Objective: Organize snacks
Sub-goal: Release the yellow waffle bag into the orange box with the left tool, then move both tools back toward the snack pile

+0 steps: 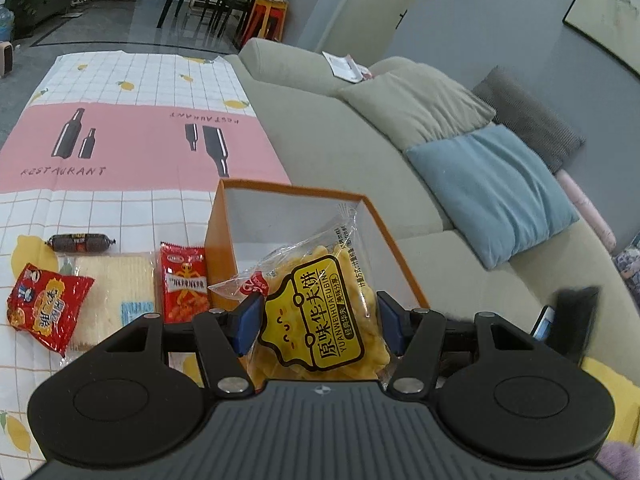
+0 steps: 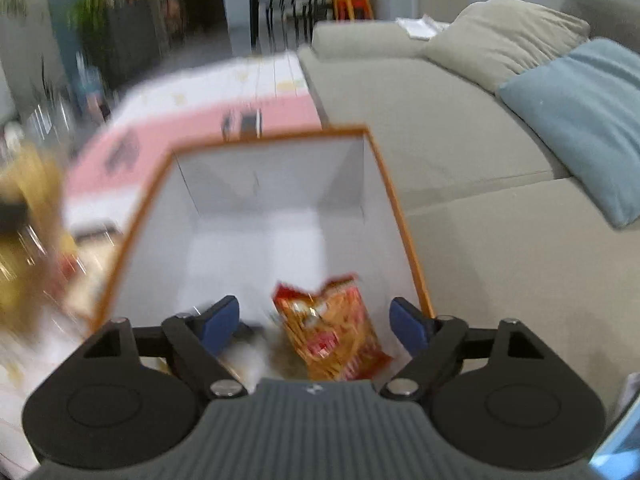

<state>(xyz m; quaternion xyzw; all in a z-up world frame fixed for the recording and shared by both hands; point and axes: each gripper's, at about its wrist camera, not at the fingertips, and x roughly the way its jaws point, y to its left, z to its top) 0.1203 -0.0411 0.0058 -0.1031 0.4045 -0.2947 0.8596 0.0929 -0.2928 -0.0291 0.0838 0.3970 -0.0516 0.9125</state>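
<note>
My left gripper is shut on a yellow waffle-biscuit pack; its blue pads press both sides of the pack. The pack hangs over the near edge of an orange box with a white inside. My right gripper is open wide above the same box. A red-orange snack bag lies between its pads, touched by neither. Left of the box on the tablecloth lie a red peanut packet, a cracker pack, a red noodle-snack bag and a dark sausage.
The checked and pink tablecloth runs away to the left of the box. A grey-green sofa with a blue cushion lies right beside the box. The right wrist view is blurred on its left side.
</note>
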